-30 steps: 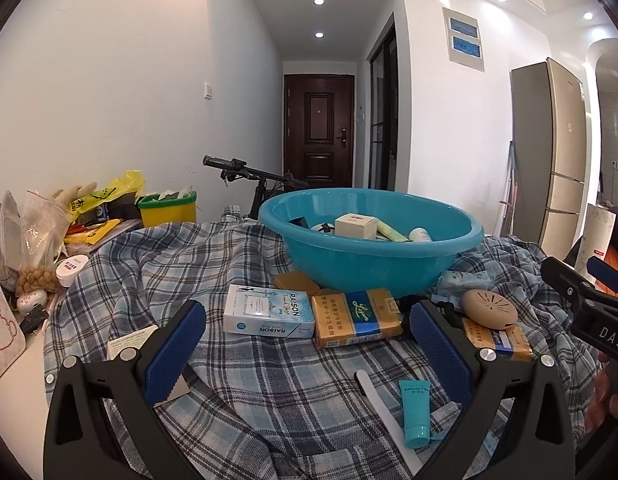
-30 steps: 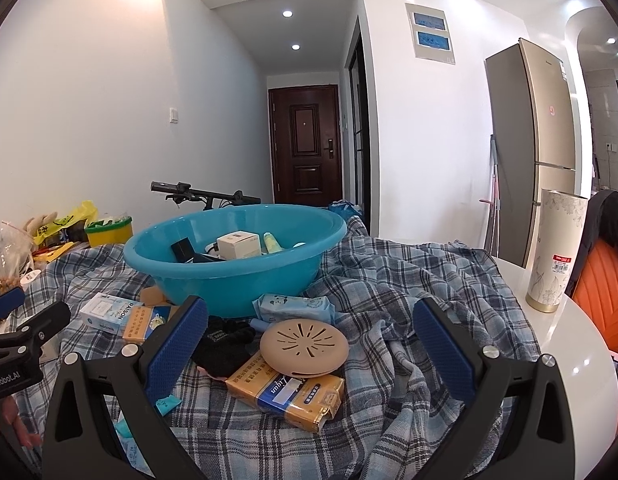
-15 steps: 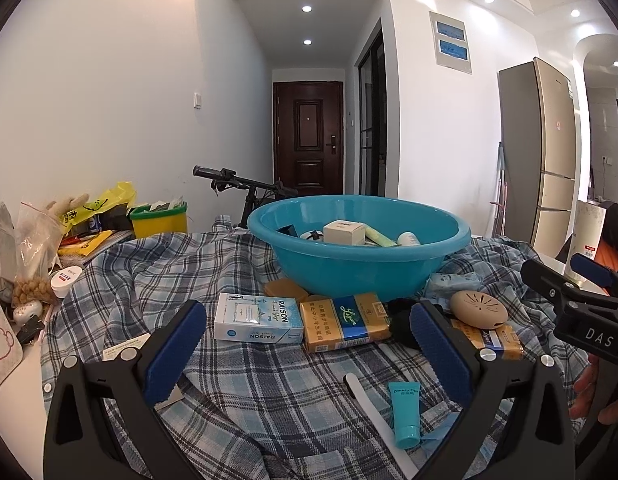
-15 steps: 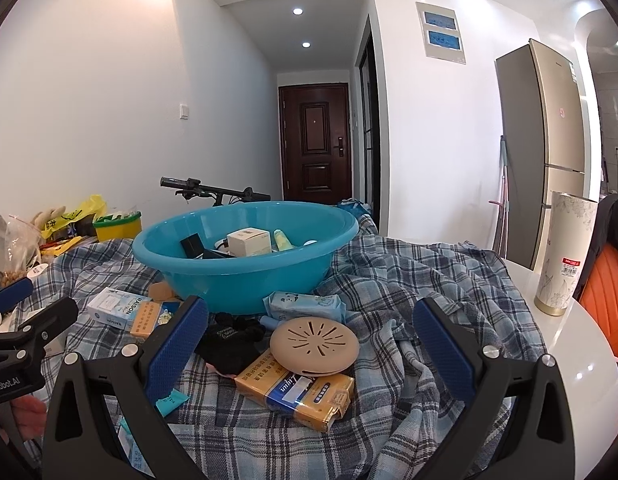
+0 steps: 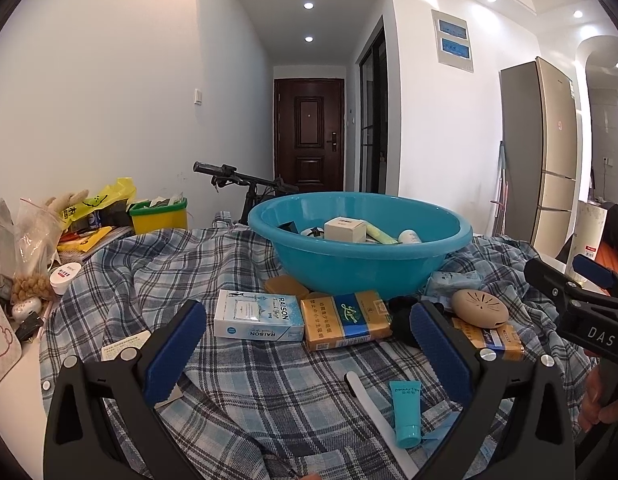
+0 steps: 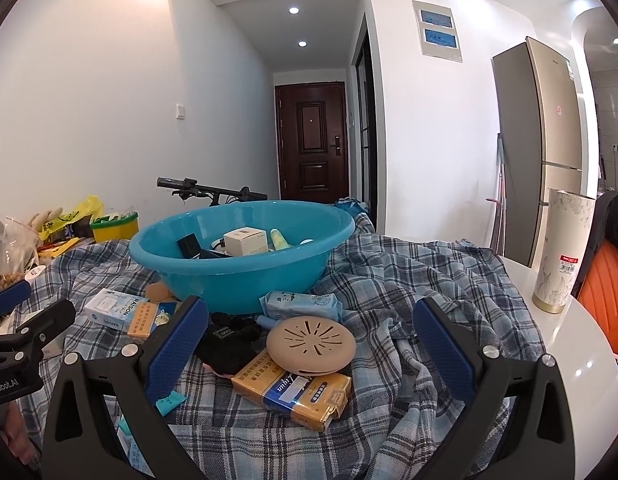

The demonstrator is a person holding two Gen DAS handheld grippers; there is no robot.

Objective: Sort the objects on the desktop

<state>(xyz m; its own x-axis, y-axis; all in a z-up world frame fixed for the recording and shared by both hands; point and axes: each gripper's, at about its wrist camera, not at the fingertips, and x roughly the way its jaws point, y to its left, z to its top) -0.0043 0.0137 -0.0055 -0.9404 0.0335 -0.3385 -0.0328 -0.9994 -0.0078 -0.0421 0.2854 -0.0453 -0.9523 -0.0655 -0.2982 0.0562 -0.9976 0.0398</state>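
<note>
1. White walls (image 5: 109, 80) frame a hallway at 12 o'clock, ending in a dark wooden door (image 5: 309, 136).
2. Recessed ceiling lights (image 5: 308, 5) glow.
3. A tall refrigerator (image 6: 537, 148) stands at 2 o'clock.

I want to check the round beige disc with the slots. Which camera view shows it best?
The right wrist view: the beige disc lies near, between the open fingers, with slots visible, resting on a yellow pack. The left wrist view shows it smaller, off to the right.
</note>
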